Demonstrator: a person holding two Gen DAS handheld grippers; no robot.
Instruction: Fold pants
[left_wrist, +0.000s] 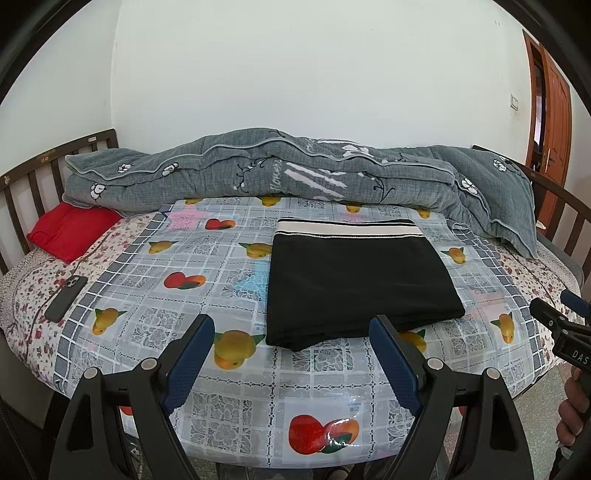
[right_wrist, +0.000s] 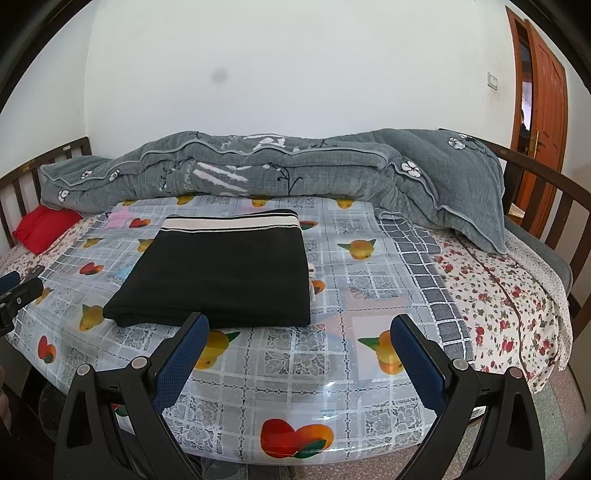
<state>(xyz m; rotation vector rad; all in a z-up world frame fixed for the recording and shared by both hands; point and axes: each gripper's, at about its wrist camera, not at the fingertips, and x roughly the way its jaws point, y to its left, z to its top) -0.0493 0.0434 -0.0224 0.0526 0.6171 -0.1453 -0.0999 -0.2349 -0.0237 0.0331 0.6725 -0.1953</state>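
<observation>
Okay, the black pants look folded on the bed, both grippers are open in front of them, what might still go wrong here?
1. The pants lie on a glossy plastic cover; a nudge from the left gripper or right gripper might slide or unfold them.
2. The near fold edge looks loose and uneven, so it could spring open.

Pants (left_wrist: 354, 284): black, with a white waistband edged by thin black stripes. Cloth (left_wrist: 236, 384): pale grey-white check with lace-like squares and printed orange, yellow and red fruit. Sheet (right_wrist: 509, 306): white with small red flowers. Quilt (left_wrist: 258, 173): grey, with white blossoms and black stems. Pillow (left_wrist: 70, 229): plain red. Phone (left_wrist: 66, 298): black. Door (right_wrist: 546, 92): orange-brown. Gripper pads (left_wrist: 190, 363): blue on black frames.
</observation>
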